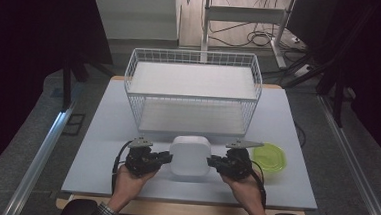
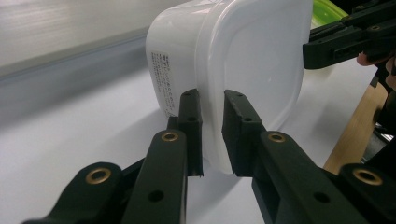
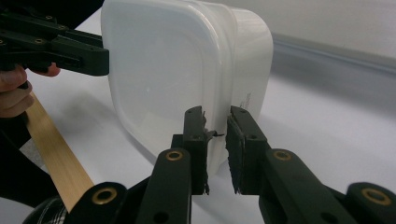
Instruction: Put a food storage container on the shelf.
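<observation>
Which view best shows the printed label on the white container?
The left gripper view: the label runs down the white container side, close up. The right gripper view shows it small and edge-on; the high view shows just the lid.

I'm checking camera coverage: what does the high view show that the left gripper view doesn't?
High view: the wire basket behind the white container, both forearms, and the left tongs seen from above. Left gripper view: a printed label on the container's side, and the left tongs' pads closed on its rim. Shared: the container, the green lid, the right tongs and the table.
</observation>
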Motion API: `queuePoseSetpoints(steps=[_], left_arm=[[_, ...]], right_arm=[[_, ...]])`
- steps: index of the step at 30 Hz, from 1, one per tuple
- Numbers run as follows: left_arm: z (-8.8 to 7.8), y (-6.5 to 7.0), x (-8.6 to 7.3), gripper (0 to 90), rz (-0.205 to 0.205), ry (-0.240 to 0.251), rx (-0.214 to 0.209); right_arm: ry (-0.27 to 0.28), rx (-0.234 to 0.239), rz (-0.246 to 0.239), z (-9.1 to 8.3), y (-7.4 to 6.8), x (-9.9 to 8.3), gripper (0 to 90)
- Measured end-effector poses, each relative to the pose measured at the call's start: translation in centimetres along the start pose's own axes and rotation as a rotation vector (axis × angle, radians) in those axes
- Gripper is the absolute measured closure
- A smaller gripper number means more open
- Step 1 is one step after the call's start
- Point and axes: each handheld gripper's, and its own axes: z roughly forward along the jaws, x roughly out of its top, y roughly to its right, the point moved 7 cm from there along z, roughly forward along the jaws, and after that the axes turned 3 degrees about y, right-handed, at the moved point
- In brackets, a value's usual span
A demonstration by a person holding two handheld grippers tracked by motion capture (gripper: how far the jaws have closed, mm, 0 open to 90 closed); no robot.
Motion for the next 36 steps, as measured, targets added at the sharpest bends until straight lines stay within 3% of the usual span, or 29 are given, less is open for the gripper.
queuePoseSetpoints(steps=[15, 36], left_arm=[[-1.4, 0.0, 2.5, 78.9, 0.027, 0.038, -0.011], [-3.4, 0.3, 8.8, 78.9, 0.101, 0.119, 0.034]], right_arm=[[0.078, 0.033, -0.026, -1.0, -0.5, 2.1, 78.7], [0.176, 0.019, -0.096, -3.0, -0.7, 8.1, 78.7]])
